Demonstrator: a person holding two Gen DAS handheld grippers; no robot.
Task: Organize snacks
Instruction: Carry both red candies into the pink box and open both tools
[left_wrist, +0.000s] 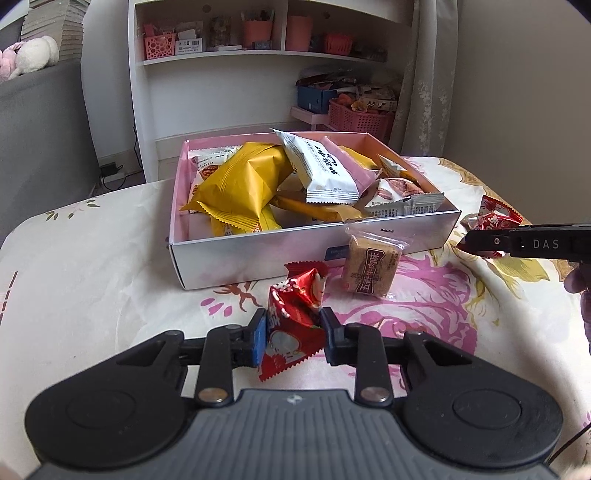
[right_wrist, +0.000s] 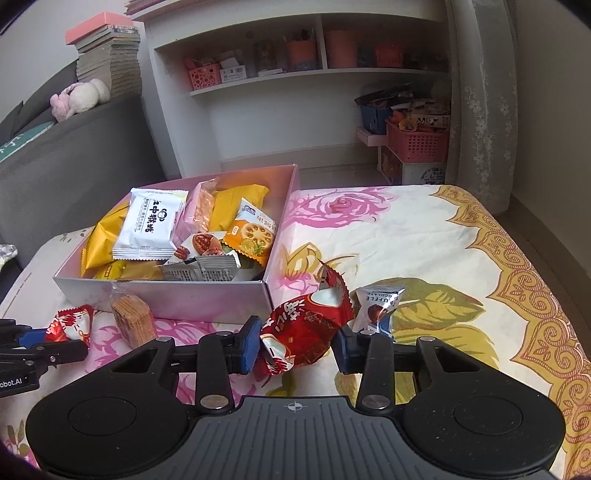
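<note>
1. Left wrist view: I see the flowered tablecloth (left_wrist: 92, 258) under everything, with the pink box (left_wrist: 314, 254) on it, full of yellow and white snack packets.
2. My left gripper (left_wrist: 293, 332) has its fingers clamped on a red snack packet (left_wrist: 291, 325), just in front of the box.
3. My right gripper (right_wrist: 297, 345) is clamped on a second red packet (right_wrist: 306, 325), beside the box's near right corner.
4. A brown wafer packet (left_wrist: 371, 269) leans against the box front.
5. A small truffle packet (right_wrist: 376, 306) lies just beside the right gripper.

shelf clutter (left_wrist: 258, 33) too blurred to identify, right gripper (left_wrist: 480, 242) body cut off by frame edge
</note>
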